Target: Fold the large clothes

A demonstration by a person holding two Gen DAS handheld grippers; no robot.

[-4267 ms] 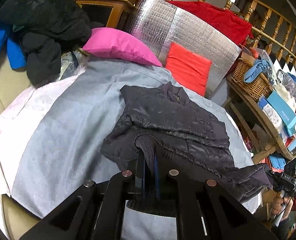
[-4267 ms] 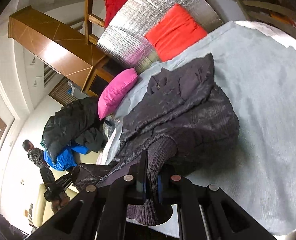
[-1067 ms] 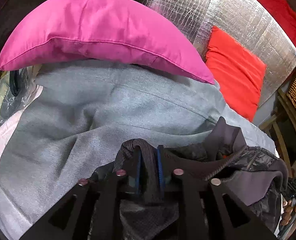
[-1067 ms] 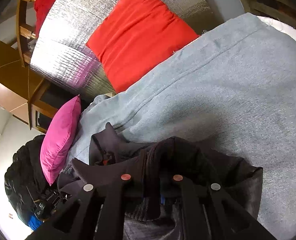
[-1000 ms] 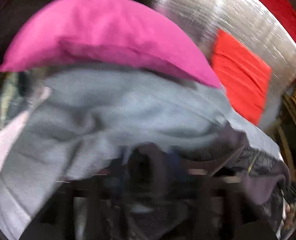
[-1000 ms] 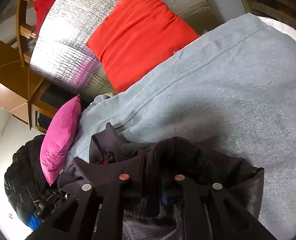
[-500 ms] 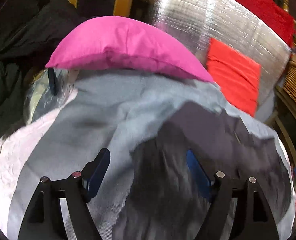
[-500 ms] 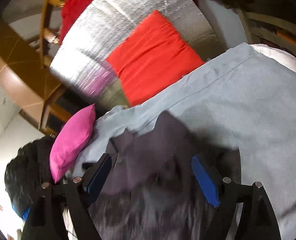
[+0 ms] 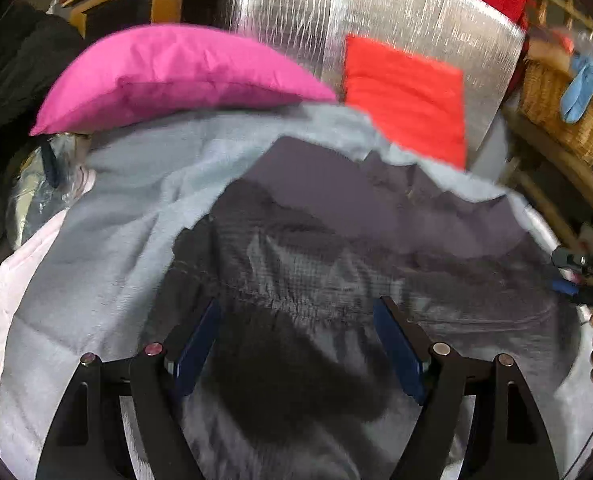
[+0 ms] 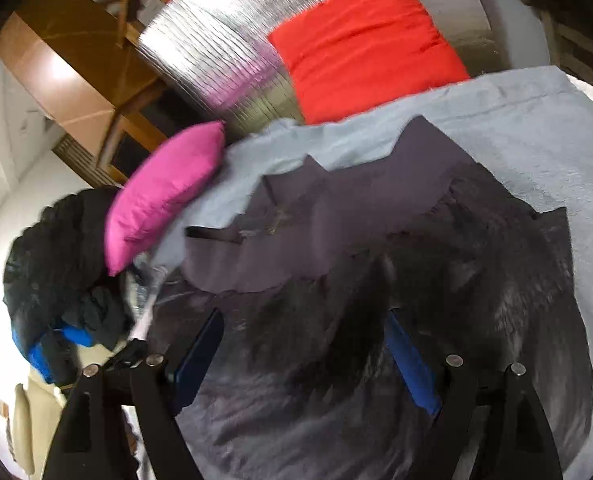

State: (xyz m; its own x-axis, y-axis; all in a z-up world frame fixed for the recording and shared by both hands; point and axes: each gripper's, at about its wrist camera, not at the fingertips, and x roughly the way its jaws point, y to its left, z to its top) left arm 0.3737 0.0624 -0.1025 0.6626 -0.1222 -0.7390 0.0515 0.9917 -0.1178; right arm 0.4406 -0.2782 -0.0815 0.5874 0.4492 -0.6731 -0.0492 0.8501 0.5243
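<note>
A dark grey puffer jacket (image 9: 336, 264) lies folded over on the pale blue blanket (image 9: 108, 248) of the bed, its collar toward the pillows. My left gripper (image 9: 296, 312) stands open above the jacket's near part, blue pads wide apart with nothing pinched between them. In the right wrist view the same jacket (image 10: 376, 248) fills the middle, and my right gripper (image 10: 304, 320) is open above it, clear of the fabric. Both pictures are blurred by motion.
A pink pillow (image 9: 168, 72) and a red cushion (image 9: 408, 92) lean on a silver foil board (image 9: 376, 12) at the bed's head. Dark coats (image 10: 56, 264) are piled at one side. A wicker basket (image 9: 560, 104) sits on a wooden shelf. The other gripper (image 9: 584, 276) shows at the right edge.
Both grippers let go of the jacket's knit hem and opened wide. They have pulled back from the pillows, and the jacket now lies doubled over on the blanket.
</note>
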